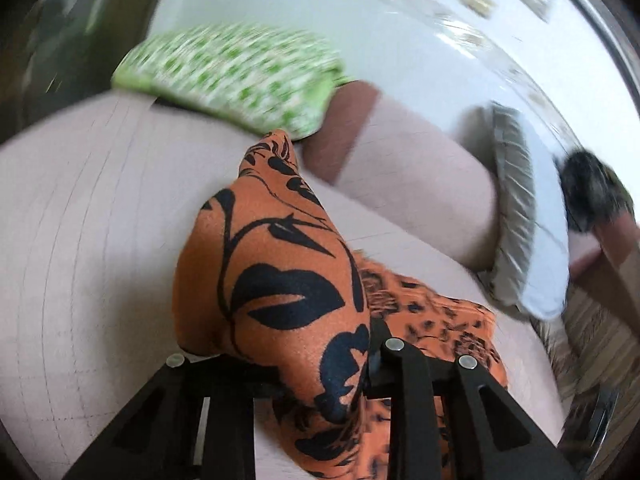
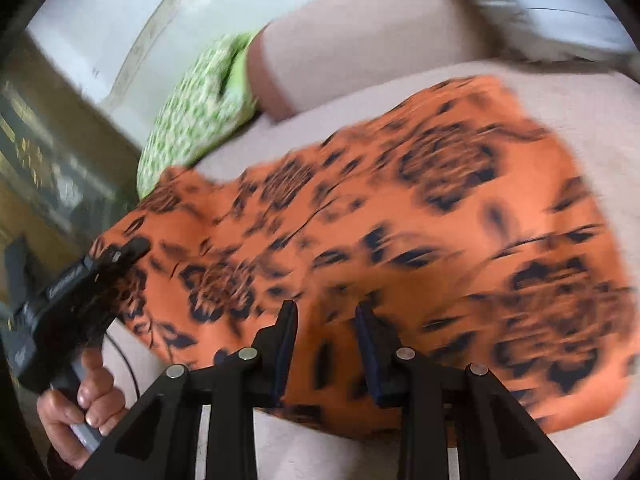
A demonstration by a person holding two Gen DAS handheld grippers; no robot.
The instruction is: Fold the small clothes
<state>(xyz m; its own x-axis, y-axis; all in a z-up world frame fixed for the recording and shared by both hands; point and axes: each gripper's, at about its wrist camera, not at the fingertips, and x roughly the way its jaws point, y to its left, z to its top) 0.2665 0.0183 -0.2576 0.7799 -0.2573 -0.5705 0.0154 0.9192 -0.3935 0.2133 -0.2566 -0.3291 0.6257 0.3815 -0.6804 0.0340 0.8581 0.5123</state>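
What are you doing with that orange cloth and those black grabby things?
A person is folding an orange cloth with black flowers on a pale sofa. The left tongs are shut on one end of the cloth and hold it up in a bunch. The right tongs are open just above the flat part and hold nothing. A green spotted cushion and a grey-edged cushion sit at the back. The pictures are blurry.
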